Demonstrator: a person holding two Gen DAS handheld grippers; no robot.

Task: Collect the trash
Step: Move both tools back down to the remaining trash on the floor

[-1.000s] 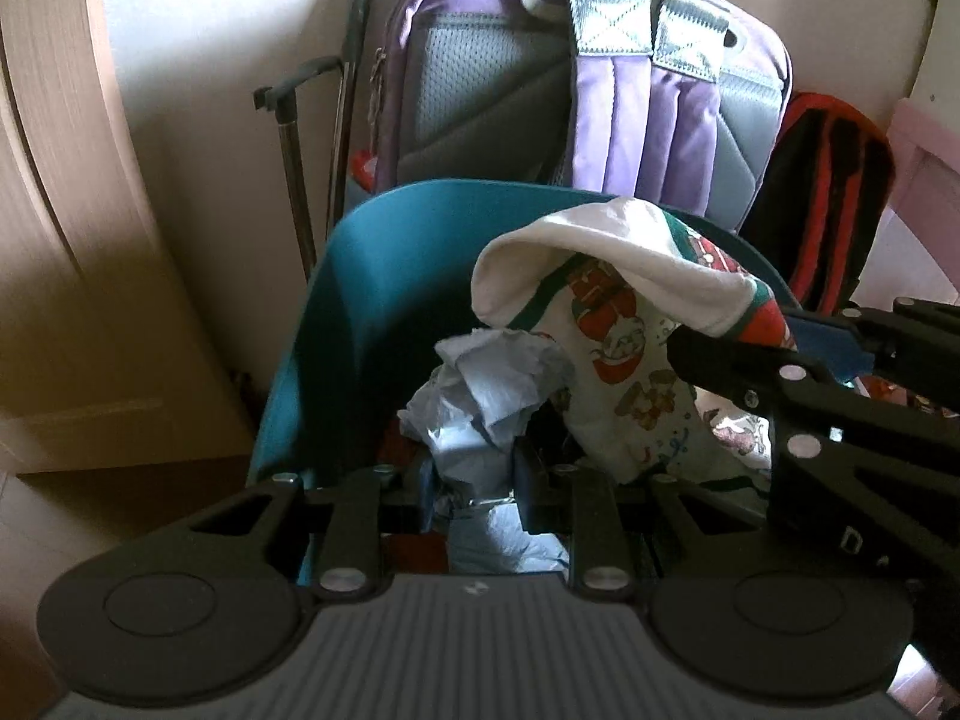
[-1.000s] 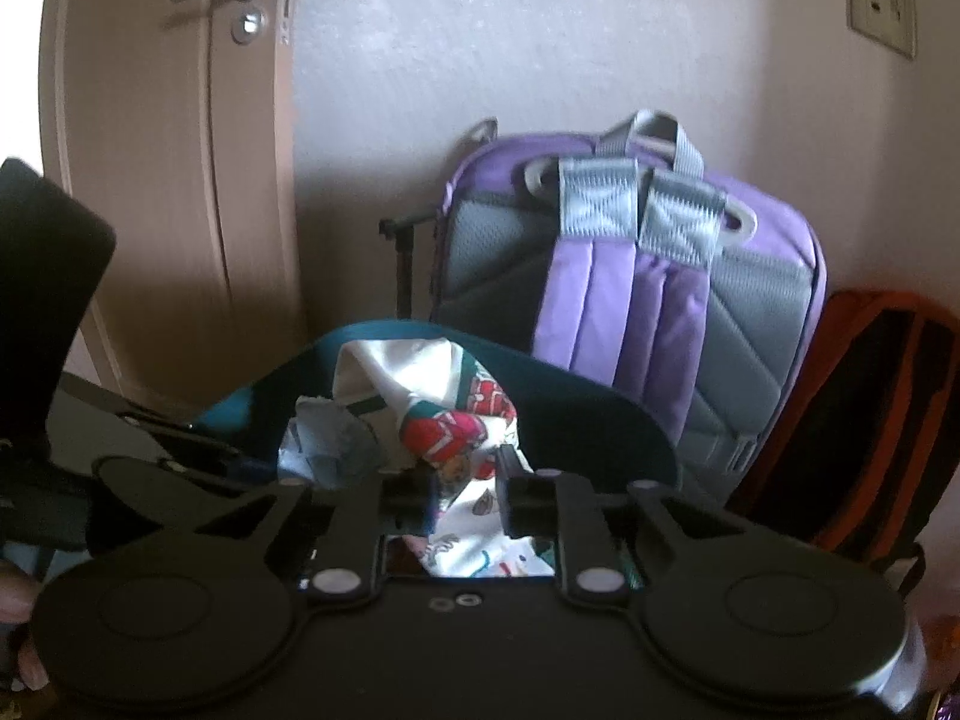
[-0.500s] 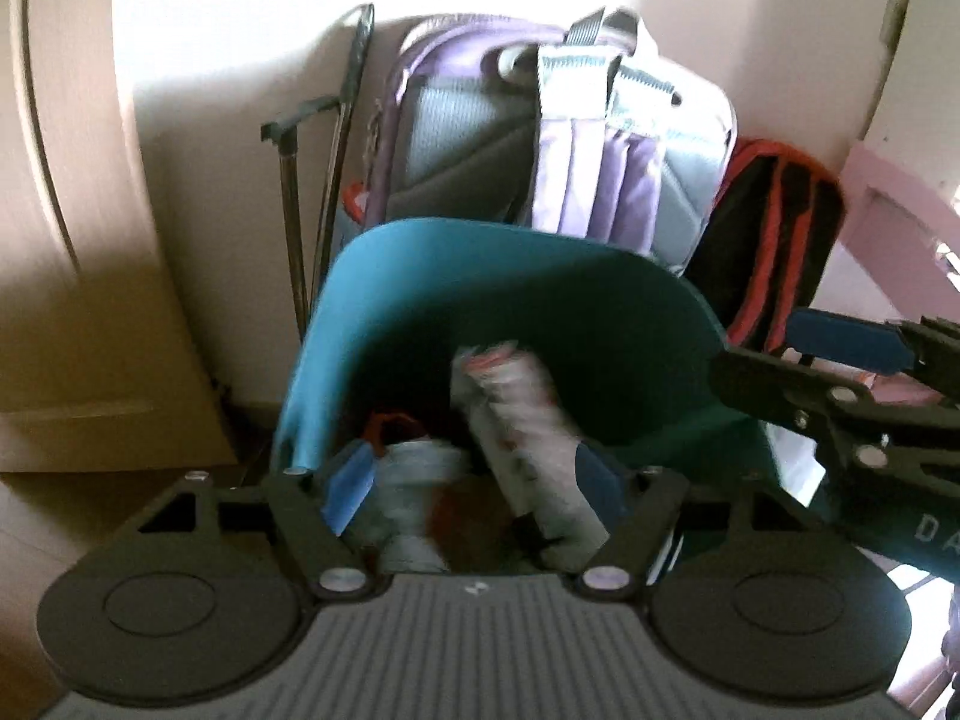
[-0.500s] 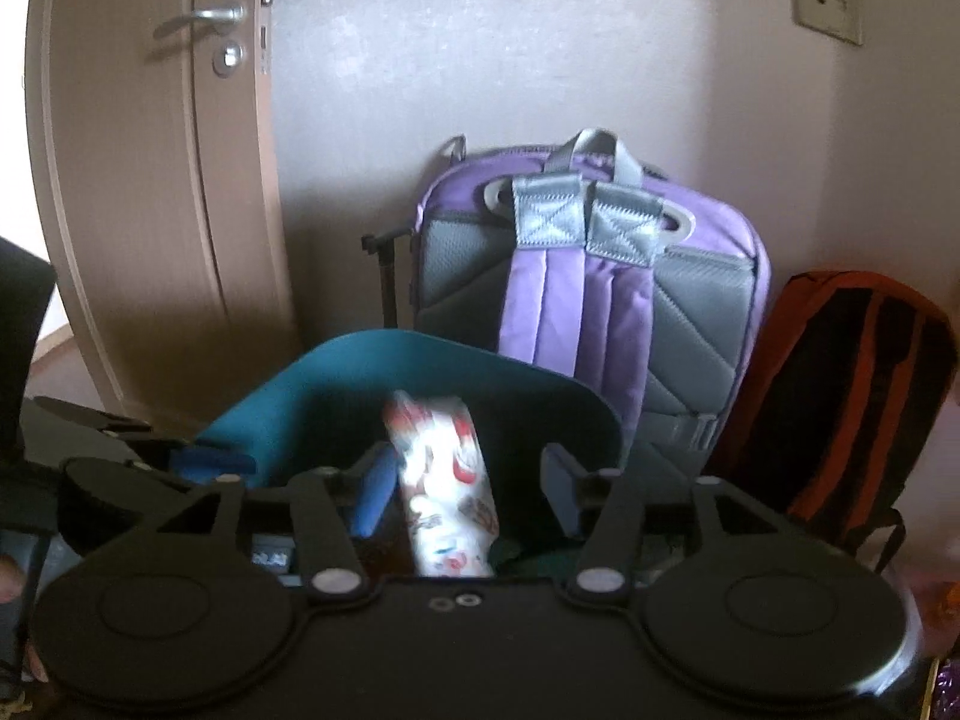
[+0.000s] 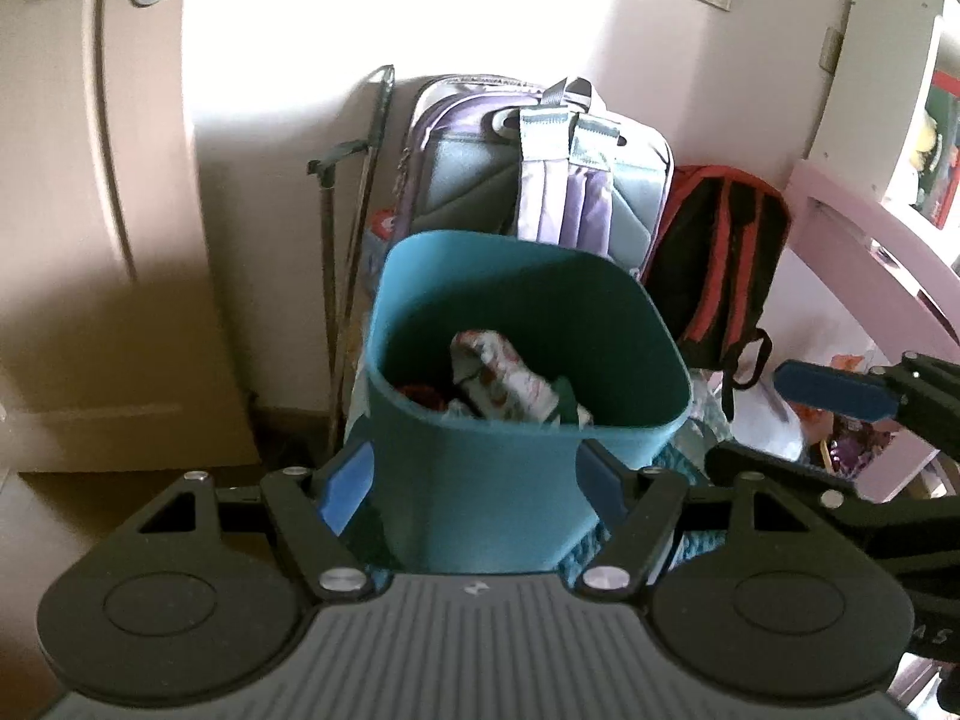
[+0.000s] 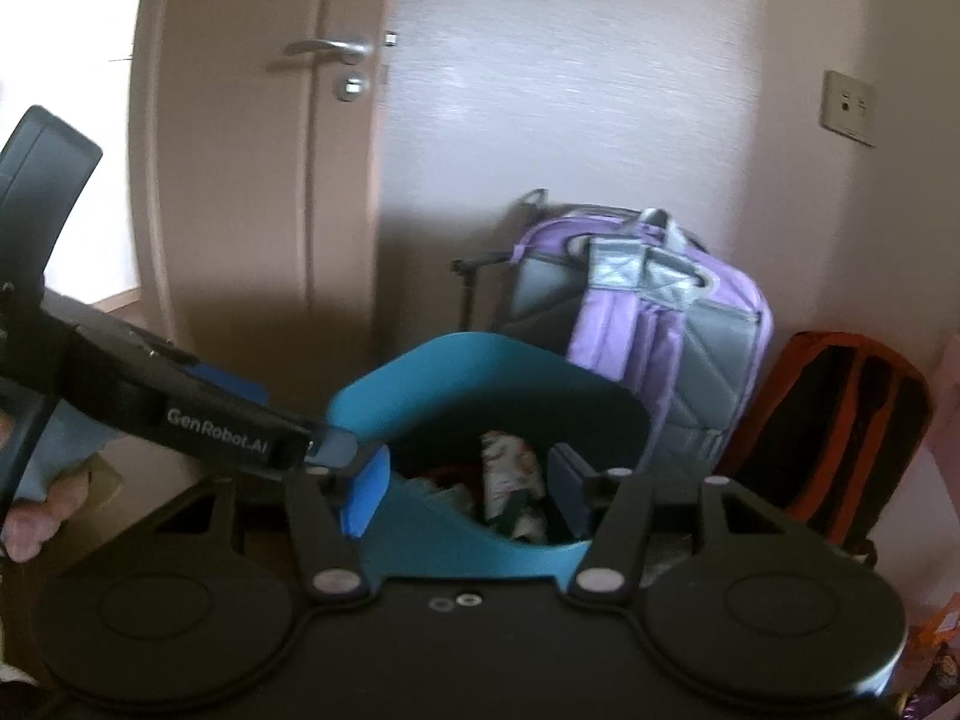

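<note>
a: both sets of jaws opening, empty, left gripper (image 5: 474, 480), right gripper (image 6: 462, 486).
b: printed wrapper (image 5: 504, 375) sits in the teal bin (image 5: 480, 480) beyond them. looks light and crumply; pinch its top fold.

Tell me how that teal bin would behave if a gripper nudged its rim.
The teal bin looks like thin, probably light plastic, so it likely slides. It is tall and narrows downward, so a rim push might tip it. The purple backpack behind may stop it.
</note>
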